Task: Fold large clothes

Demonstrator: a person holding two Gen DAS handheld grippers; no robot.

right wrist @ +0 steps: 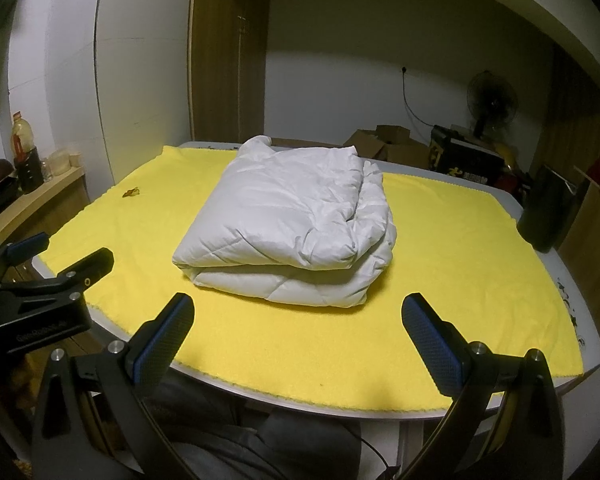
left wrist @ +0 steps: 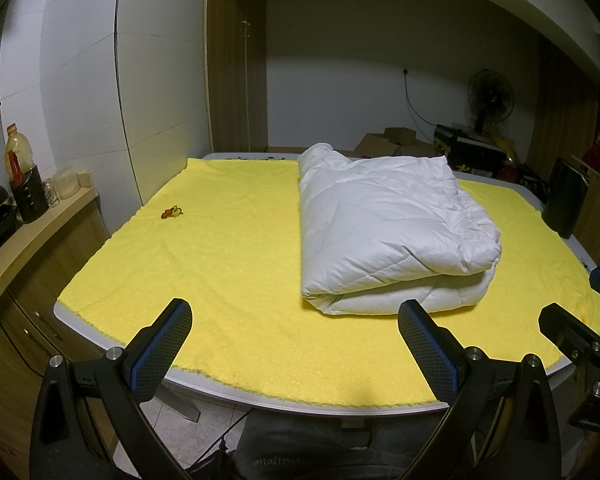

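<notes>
Both grippers wide open, empty, side by side.

Left gripper [left wrist: 296,344]: jaws spread far apart, blue-padded fingers [left wrist: 160,350] angled outward, nothing between them. Right gripper [right wrist: 298,342]: same wide spread, pads [right wrist: 434,350] bare, gripping nothing. Each shows at the edge of the other's view, level and near. Dark trouser legs below both.

The folded white garment [right wrist: 288,224] is occupying the middle of the yellow cloth [right wrist: 440,280]. Bare cloth is lying open along the near edge and left side, where only a small duck patch [left wrist: 172,212] is sitting.
</notes>
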